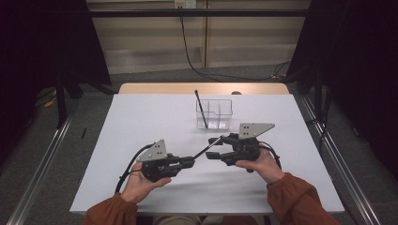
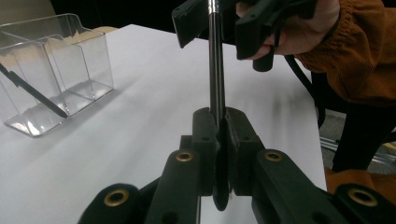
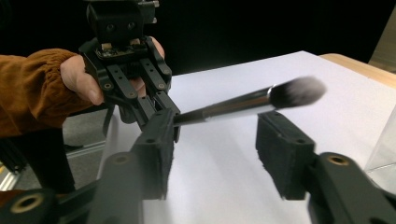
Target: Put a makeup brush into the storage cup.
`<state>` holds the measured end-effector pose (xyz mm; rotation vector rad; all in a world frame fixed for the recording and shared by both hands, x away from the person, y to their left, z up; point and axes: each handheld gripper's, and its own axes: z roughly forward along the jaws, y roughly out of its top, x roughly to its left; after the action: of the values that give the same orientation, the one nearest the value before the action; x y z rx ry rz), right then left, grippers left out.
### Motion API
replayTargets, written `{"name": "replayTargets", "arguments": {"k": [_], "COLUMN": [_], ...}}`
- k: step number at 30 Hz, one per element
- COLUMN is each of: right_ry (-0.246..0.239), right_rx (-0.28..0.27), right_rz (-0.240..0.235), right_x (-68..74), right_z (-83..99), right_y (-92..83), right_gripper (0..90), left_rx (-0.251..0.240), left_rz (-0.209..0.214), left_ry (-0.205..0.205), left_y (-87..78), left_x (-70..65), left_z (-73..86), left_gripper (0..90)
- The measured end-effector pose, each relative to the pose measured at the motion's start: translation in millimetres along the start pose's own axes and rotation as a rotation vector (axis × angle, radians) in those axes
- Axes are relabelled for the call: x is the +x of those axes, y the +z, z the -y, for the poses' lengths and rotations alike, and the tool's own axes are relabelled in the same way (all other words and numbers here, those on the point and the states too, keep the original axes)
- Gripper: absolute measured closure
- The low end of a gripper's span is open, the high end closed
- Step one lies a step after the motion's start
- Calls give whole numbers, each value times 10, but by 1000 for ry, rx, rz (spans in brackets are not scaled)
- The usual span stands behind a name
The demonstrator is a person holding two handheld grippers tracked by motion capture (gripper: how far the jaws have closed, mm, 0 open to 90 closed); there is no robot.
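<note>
Above table front | left gripper (image 1: 190, 162) level, pinching brush (image 1: 202, 152) | right gripper (image 1: 211, 147) spread, straddling brush head

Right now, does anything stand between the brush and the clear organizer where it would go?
Nothing visible does. The makeup brush is held by the left gripper, its tip between the right gripper's open jaws. The white table up to the clear organizer is bare.

place: looks like a lab or recording studio, not a home
walls: black curtains (image 1: 42, 42) hang on both sides
floor: grey carpet with metal rails (image 1: 42, 154) and loose cables (image 1: 197, 65)
table: plain white table (image 1: 141, 117), nothing homey around
</note>
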<state>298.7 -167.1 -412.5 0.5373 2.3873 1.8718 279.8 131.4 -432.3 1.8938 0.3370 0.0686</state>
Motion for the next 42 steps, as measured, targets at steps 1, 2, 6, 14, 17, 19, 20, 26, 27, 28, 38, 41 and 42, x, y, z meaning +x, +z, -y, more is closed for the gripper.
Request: {"name": "replayTargets", "arguments": {"k": [1, 2, 6, 14, 17, 19, 20, 26, 27, 28, 38, 41, 42], "right_ry": [4, 14, 55, 106, 119, 124, 127, 142, 143, 147, 142, 138, 140], "right_rx": [-6, -11, -16, -26, -33, -35, -36, -45, -46, -48, -56, -59, -63], "right_rz": [-1, -3, -34, -82, -91, -94, -96, -136, -139, -148, -136, -130, -128], "right_x": [-7, -19, -61, -81, -85, -86, -85, -77, -77, -74, -61, -59, -59], "right_z": [0, -1, 1, 11, 15, 17, 19, 17, 17, 16, -1, -11, -14], "right_y": [-5, -16, -38, -34, -27, -21, -17, -3, 0, 4, 9, -4, -12], "right_gripper": [540, 573, 665, 749, 754, 756, 760, 807, 814, 823, 838, 838, 838], "left_rx": [3, 9, 22, 35, 41, 47, 48, 70, 72, 71, 50, 43, 42], "left_rz": [6, 7, 8, 11, 11, 8, 10, 14, 14, 12, -5, -9, -13], "left_ry": [0, 3, 9, 10, 11, 16, 17, 34, 41, 41, 9, 6, 1], "left_y": [9, 13, 34, 56, 66, 71, 76, 125, 132, 133, 121, 111, 108], "left_x": [-2, -4, 1, 5, 3, 4, 3, -10, -11, -5, 27, 33, 32], "left_z": [5, 7, 18, 36, 39, 42, 43, 59, 63, 66, 85, 87, 87], "left_gripper": [838, 838, 838, 838, 838, 838, 838, 837, 837, 835, 758, 732, 722]}}
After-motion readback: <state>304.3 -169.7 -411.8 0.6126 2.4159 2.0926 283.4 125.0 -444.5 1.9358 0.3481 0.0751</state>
